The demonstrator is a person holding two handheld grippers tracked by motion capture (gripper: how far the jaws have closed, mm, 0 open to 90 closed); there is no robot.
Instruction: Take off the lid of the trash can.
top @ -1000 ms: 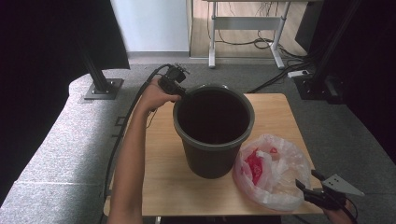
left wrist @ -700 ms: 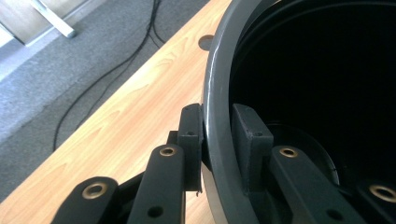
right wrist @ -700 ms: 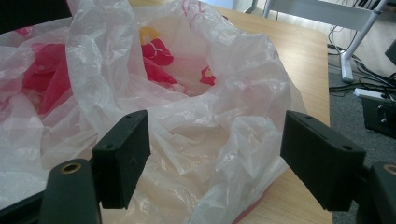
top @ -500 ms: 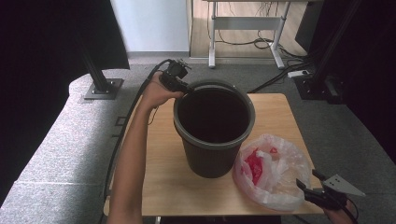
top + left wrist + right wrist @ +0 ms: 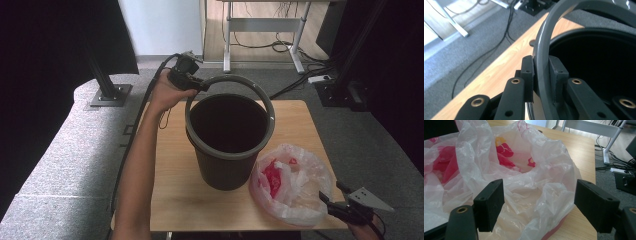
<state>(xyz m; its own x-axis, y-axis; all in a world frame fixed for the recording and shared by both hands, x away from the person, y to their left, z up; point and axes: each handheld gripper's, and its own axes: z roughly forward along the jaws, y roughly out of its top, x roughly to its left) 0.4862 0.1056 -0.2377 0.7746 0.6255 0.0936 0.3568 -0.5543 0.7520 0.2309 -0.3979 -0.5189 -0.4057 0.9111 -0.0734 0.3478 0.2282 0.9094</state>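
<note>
The left gripper (image 5: 541, 82), jaws just closed on the stiff bail handle (image 5: 235, 79), can swing the light, rigid plastic bucket (image 5: 227, 150); the right gripper (image 5: 539, 205) gapes wide at the soft, crinkly plastic bag (image 5: 524, 177).

Lighting is even and moderately bright on the light wooden table (image 5: 175, 200). The high view falls dark at its left and right edges. The dark grey plastic bucket (image 5: 227, 165) interior reads black. Both gripper views blur near their lower edges.

Looking down from high over the table (image 5: 185, 210). Riding close behind each gripper's jaws. Sharing the bucket (image 5: 227, 150) (image 5: 599, 62) and plastic bag (image 5: 295, 182) (image 5: 524, 182).
</note>
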